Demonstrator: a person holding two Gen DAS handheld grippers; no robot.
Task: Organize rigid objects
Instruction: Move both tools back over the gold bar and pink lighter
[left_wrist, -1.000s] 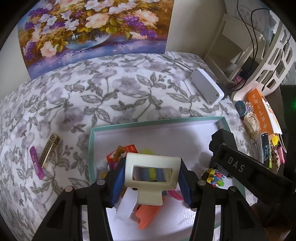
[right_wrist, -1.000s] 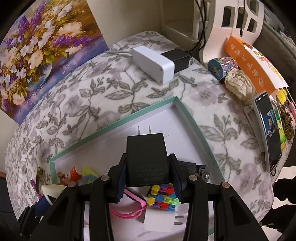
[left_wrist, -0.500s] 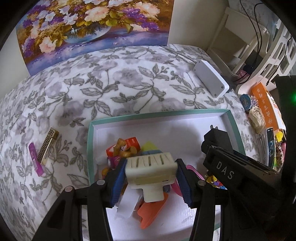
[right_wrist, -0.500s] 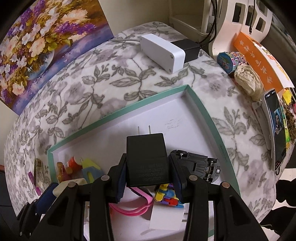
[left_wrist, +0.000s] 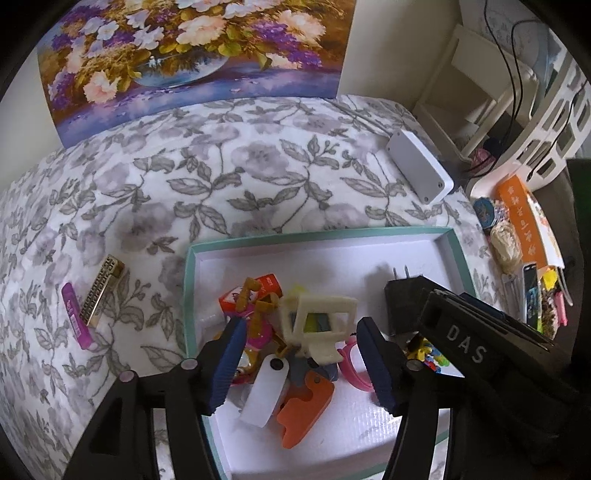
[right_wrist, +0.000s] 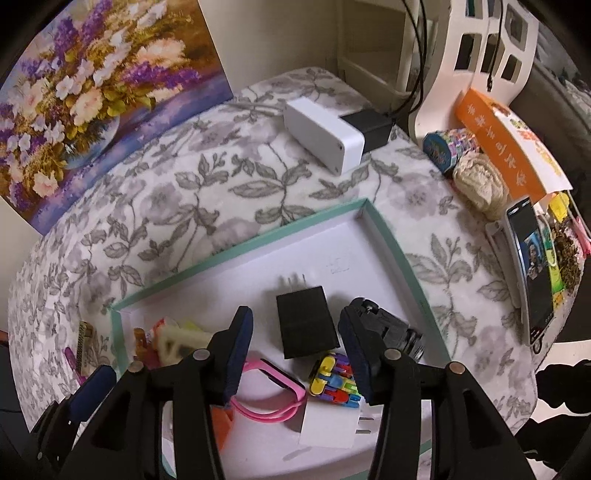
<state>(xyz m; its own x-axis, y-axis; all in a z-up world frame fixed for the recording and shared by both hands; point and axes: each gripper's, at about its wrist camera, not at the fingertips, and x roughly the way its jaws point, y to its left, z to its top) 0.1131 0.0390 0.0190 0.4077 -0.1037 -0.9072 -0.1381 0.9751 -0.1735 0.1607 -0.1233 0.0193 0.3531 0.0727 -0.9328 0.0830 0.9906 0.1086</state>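
Both grippers hang over the teal tray with jaws apart and holding nothing: the left gripper stands above the cream frame, which lies tilted on the heap of small toys, and the right gripper straddles the black charger lying flat on the tray floor. The risk, as I judge it, is that the frame slides off its loose perch, or that a rising finger snags the pink band. In the tray I count one frame, one black charger, one white plug and one band, while two items, a gold bar and a purple stick, lie outside on the cloth.
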